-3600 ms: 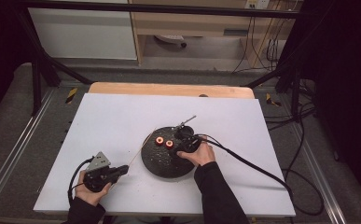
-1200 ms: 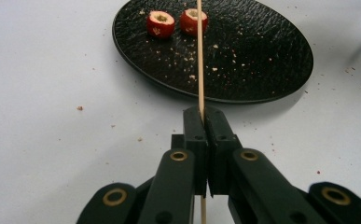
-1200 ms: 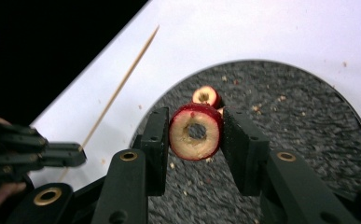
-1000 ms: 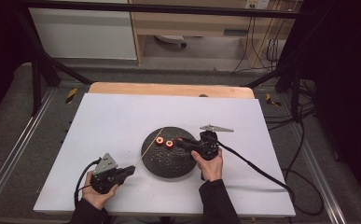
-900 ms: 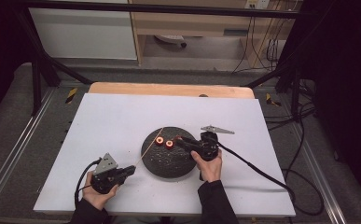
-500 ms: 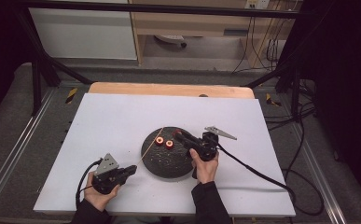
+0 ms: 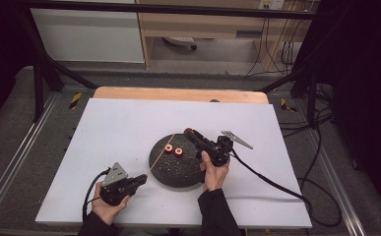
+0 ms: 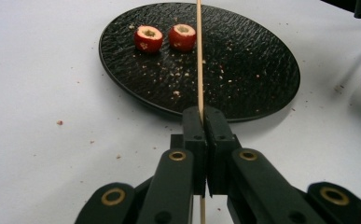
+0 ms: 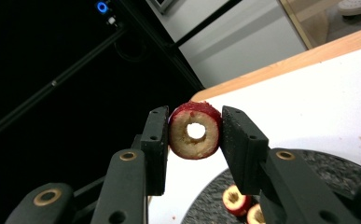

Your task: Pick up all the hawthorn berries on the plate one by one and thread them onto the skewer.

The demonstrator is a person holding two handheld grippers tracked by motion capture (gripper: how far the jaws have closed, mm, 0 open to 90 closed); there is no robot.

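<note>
The right gripper (image 9: 194, 133) has a cored hawthorn berry (image 9: 195, 130) clamped between its jaws, lifted clear above the black plate (image 7: 188, 173) and turned so the bored hole faces the camera. That looks deliberate: the hole is open from end to end, ready for something to pass through it. In the high view the berry (image 7: 187, 132) rides at the tip of the right gripper (image 7: 192, 135), up over the far edge of the plate.

Over on the left, the left gripper (image 8: 206, 122) has its jaws pressed together on a thin bamboo skewer (image 8: 199, 56), which runs straight out across the plate. The left gripper (image 7: 140, 179) sits low at the near-left of the bench (image 7: 119, 123), with the skewer (image 7: 159, 153) angled up toward the plate's left rim. My read is that it's held steady as a spike for the berry to be threaded on, though berry and skewer are well apart right now.

The held berry is a stubby ring, with dark red skin round the outside, a pale tan cut face and a clean round hole through the middle. Two more cored berries (image 8: 149, 38) (image 8: 183, 37) sit side by side at the plate's far-left part, just beside the skewer's line, with crumbs scattered on the textured surface.
</note>
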